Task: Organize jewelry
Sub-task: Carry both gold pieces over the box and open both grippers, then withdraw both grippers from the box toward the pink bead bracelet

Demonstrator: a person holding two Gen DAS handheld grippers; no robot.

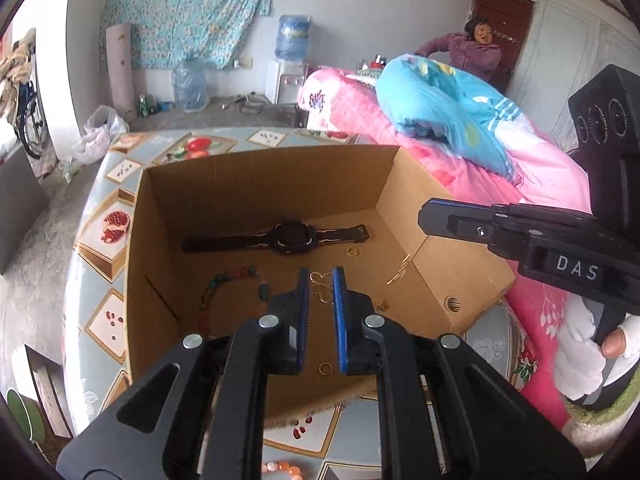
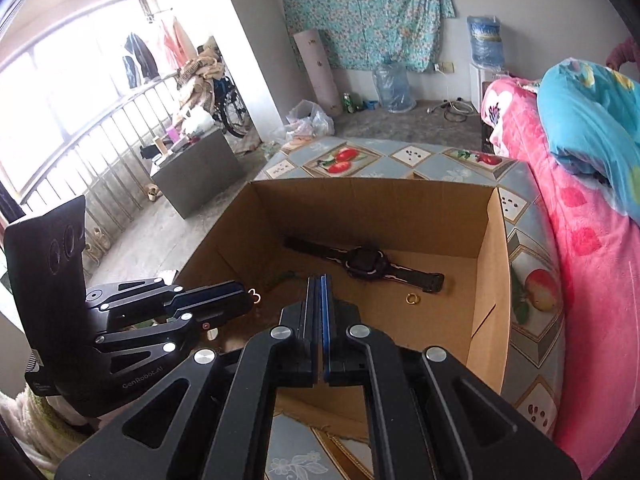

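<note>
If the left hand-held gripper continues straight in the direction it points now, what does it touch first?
Probably the gold earrings on the box floor: they lie right between the open fingers of the left hand-held gripper. The watch lies further on. Depth is unclear, so the fingers might meet bare cardboard first.

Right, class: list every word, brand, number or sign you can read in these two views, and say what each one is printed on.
"DAS": white letters on the black right gripper, seen from the left wrist view.
"GenRobot.AI": pale lettering on the black left gripper body, seen from the right wrist view.
White sticker low on that same body: too small to read.
Label on the blue water-cooler bottle: blurred, unreadable.
Brown cardboard box: no readable print.
</note>
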